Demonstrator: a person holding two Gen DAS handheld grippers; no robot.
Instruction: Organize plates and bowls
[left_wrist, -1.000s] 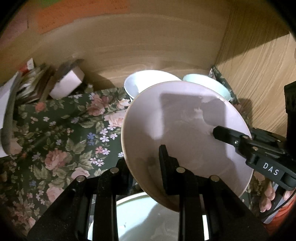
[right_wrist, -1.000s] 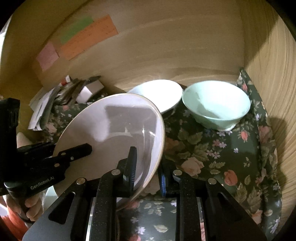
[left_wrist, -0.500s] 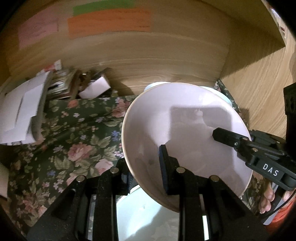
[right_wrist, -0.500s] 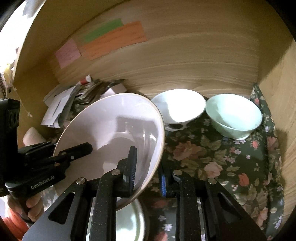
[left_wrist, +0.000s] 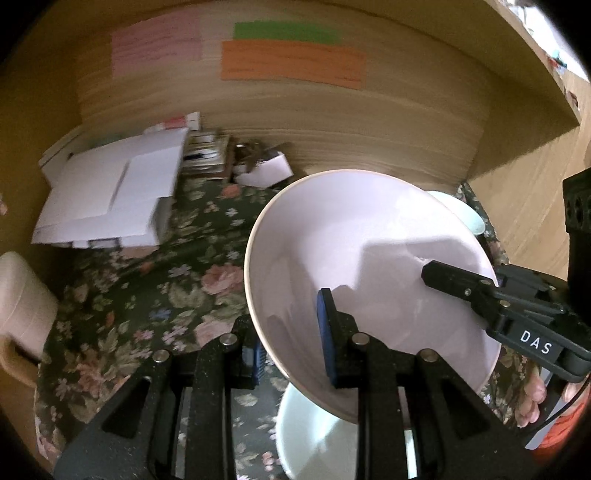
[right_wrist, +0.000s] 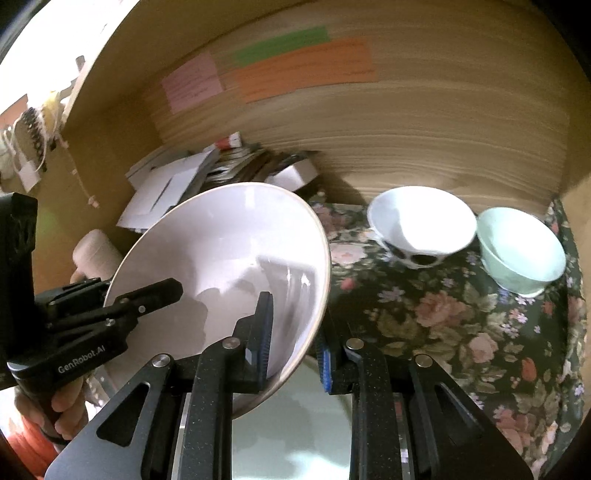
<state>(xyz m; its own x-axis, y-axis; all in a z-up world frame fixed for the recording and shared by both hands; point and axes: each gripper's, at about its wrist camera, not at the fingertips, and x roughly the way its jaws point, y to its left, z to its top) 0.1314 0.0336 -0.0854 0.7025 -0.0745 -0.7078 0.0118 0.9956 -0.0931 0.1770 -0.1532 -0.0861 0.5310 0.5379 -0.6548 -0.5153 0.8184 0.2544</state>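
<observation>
Both grippers hold one large pale pink bowl (left_wrist: 354, 266) in the air, tilted. My left gripper (left_wrist: 291, 343) is shut on its left rim, and my right gripper (right_wrist: 293, 339) is shut on its right rim; the bowl (right_wrist: 229, 266) also shows in the right wrist view. Below it a pale plate (left_wrist: 314, 439) lies on the floral cloth; it also shows in the right wrist view (right_wrist: 291, 428). A white bowl (right_wrist: 421, 221) and a mint green bowl (right_wrist: 521, 251) stand at the back right by the wooden wall.
A floral tablecloth (left_wrist: 140, 295) covers the surface inside a wooden alcove. A pile of white papers and boxes (left_wrist: 110, 195) lies at the back left. A cream container (left_wrist: 18, 295) stands at the left edge. Coloured notes (left_wrist: 291, 62) hang on the back wall.
Both grippers have lifted the pink bowl up and back from the wall. The white and mint bowls now look farther away, and the plate beneath shows more.
</observation>
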